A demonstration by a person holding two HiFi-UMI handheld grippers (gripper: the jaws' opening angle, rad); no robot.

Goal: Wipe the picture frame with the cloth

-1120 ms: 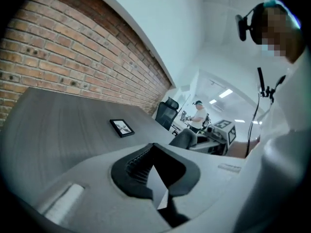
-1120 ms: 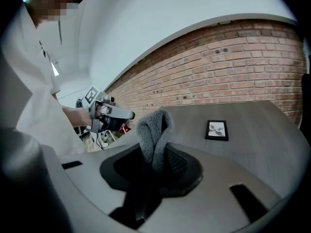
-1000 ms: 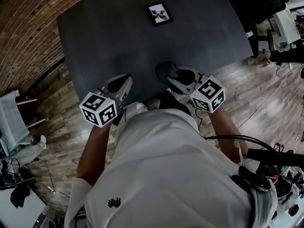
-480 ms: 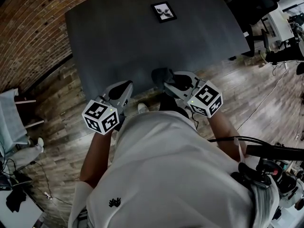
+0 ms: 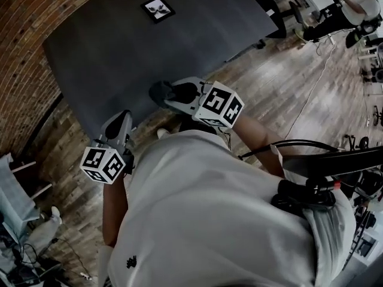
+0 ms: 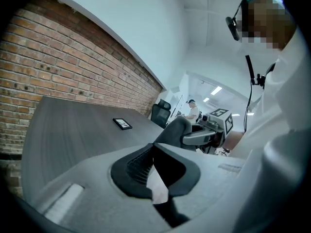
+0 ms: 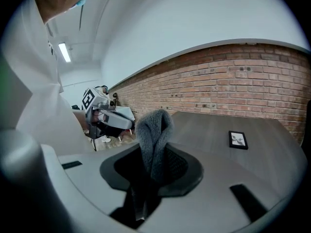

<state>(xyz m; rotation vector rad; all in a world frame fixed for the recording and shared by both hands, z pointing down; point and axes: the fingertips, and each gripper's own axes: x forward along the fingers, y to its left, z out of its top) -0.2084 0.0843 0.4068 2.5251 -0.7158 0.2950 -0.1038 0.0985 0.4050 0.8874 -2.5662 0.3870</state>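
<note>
Cloth [image 7: 154,130] fuzzy grey fleece; table [image 5: 119,58] matt dark woodgrain; wall [image 7: 233,81] rough brick.

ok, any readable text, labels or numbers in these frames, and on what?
No readable words or numbers in any view.
Marker cubes: black-and-white square patterns, no letters.
Shirt emblem: small black mark, too small to read.
Picture frame: a picture only, no lettering visible.

The dark grey surface [image 5: 149,58] ahead of me stands on a plank floor [image 5: 299,76] — one thing lies on it, a small black picture frame [image 5: 158,8], flat, near the far edge by the brick wall [image 5: 24,40].
</note>
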